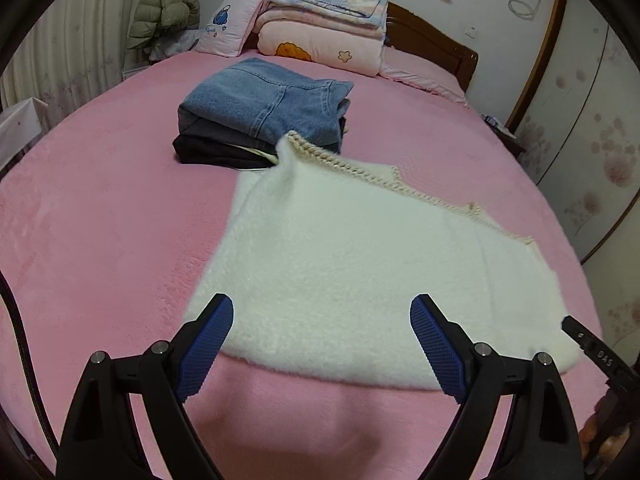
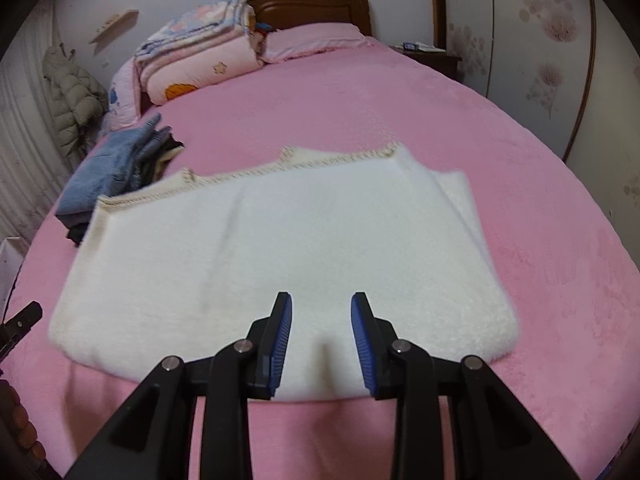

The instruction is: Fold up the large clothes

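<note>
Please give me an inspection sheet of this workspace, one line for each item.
Surface: pink bed cover, smooth.
Job's things: white fluffy garment lying folded and flat, crochet trim on its far edge.
Clutter: stack of folded jeans beside the garment; folded quilts and pillow by the headboard.
Grippers: left tool wide open; right tool partly open; both empty above the garment's near edge.
Cables: dark cable at the left edge.
Surroundings: hanging puffer jacket, floral wardrobe.

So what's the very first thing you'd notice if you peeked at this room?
The fluffy white garment, spread in the middle of the big pink bed. Next, folded blue jeans top a small pile of dark clothes just beyond its far left corner. Stacked pink quilts sit up by the headboard.
</note>
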`<action>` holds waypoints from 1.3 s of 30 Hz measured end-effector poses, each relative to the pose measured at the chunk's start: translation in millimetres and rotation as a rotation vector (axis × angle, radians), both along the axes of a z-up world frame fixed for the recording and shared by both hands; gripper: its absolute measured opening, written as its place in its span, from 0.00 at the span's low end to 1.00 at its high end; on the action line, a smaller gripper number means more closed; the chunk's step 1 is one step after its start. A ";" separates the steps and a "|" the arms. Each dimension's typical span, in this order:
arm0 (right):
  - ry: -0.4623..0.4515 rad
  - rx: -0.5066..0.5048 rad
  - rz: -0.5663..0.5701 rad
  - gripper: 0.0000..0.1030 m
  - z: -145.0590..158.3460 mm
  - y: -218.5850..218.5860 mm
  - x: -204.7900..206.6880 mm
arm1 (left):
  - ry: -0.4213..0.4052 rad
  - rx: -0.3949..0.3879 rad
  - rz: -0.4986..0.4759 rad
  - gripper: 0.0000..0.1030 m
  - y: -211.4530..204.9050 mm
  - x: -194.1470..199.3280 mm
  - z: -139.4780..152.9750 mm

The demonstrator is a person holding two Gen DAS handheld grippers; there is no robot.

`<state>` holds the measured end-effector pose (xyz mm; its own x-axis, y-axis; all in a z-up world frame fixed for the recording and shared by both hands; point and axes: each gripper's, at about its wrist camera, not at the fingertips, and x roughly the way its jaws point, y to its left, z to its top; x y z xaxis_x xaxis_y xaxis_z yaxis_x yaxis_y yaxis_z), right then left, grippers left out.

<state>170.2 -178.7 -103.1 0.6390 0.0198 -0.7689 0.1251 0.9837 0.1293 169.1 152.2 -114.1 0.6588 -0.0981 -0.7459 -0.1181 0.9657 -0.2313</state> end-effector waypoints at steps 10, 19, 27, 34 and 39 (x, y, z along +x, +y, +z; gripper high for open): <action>-0.123 -0.040 0.111 0.30 29.8 54.9 -20.6 | 0.021 -0.159 -0.006 0.87 4.1 -22.4 -25.7; -0.024 -0.071 0.187 0.30 -15.5 83.3 -8.7 | 0.136 -0.359 0.057 0.87 34.3 -5.6 -115.0; 0.007 -0.066 0.203 0.30 -31.1 92.3 6.3 | 0.020 -0.423 0.079 0.87 46.5 30.6 -125.2; -0.011 -0.102 0.203 0.25 -30.7 97.0 20.7 | -0.017 -0.428 0.175 0.29 56.9 66.6 -126.8; 0.006 -0.136 0.208 0.15 -35.3 100.9 40.2 | -0.082 -0.329 0.120 0.19 44.5 60.7 -99.4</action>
